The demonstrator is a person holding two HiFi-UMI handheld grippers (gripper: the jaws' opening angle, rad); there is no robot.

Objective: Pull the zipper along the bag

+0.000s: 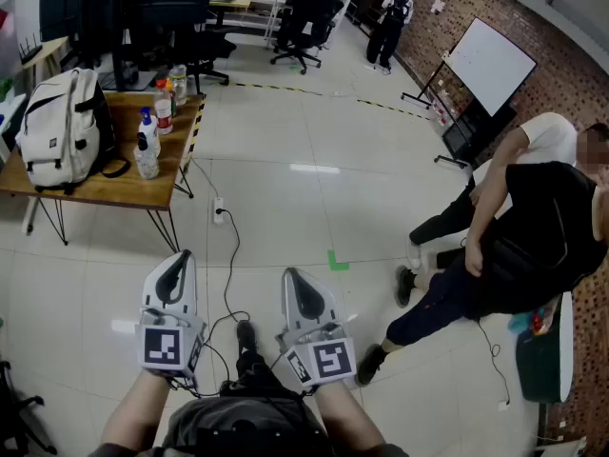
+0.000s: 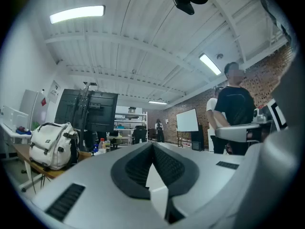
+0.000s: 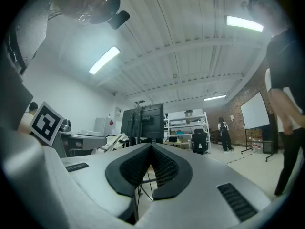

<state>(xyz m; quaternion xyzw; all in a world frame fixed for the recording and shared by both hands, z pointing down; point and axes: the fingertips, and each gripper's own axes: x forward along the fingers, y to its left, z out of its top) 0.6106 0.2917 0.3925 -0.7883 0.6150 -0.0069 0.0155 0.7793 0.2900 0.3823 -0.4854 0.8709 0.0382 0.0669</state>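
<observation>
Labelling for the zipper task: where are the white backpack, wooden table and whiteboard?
white backpack [image 1: 59, 131], head view, front panel.
wooden table [image 1: 133, 190], head view, bare top.
whiteboard [image 1: 490, 65], head view, middle of its surface.

An open-plan office or lab: pale tiled floor [image 1: 285, 160] with hazard tape [image 1: 285, 89], swivel chairs [image 1: 205, 50], a whiteboard [image 1: 490, 65] on a stand by the brick wall [image 1: 561, 74], storage shelving [image 3: 183, 123], strip lights [image 2: 77, 13] overhead.
</observation>
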